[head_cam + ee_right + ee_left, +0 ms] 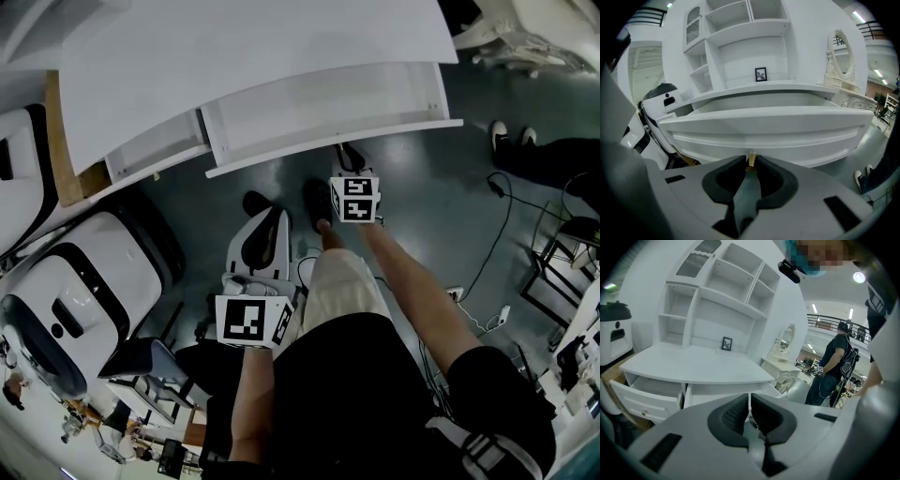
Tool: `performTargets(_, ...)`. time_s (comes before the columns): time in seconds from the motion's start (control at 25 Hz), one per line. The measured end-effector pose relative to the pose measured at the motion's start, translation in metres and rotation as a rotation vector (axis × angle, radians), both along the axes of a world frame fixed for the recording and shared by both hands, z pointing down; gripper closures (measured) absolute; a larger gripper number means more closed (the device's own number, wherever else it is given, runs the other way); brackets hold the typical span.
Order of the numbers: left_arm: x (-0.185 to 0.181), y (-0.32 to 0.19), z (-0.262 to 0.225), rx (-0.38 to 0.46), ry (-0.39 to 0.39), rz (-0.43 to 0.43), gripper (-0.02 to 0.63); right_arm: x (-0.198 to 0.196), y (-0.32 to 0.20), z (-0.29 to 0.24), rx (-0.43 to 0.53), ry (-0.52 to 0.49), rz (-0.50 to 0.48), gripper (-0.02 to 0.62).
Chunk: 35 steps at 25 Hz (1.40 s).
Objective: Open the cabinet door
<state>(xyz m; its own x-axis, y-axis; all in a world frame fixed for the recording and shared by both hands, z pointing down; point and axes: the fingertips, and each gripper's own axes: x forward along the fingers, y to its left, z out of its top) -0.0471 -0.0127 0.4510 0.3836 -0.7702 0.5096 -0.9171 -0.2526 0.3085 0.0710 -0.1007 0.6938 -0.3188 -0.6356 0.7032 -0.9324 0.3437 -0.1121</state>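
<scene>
The white desk [253,42] has a wide right drawer [328,112] standing pulled out; in the right gripper view its front panel [764,129] fills the middle. My right gripper [750,161] is shut on the drawer's small brass knob [750,159], pads pressed on both sides. From the head view that gripper [347,159] reaches to the drawer front below its marker cube. My left gripper [750,404] is shut with nothing between its pads and hangs back from the desk [698,364], lower left in the head view [258,211]. No cabinet door shows.
A smaller left drawer [155,150] also stands out. White and black machines [84,281] sit on the floor at the left. Cables [497,234] and a pair of shoes [511,136] lie at the right. A person [834,366] stands behind at the right.
</scene>
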Motion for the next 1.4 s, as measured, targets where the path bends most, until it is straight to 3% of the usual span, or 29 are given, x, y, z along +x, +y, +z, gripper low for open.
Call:
performTargets(0.88,0.005,0.026,-0.004,-0.021,-0.013,-0.045,0.572,0.014,0.057,0.0,-0.045,0.015,-0.029,0.505)
performTargets(1.4,0.016,0.033,-0.009,-0.028,-0.029,-0.031,0.572,0.021,0.094,0.001,-0.072,0.012,-0.054,0.505)
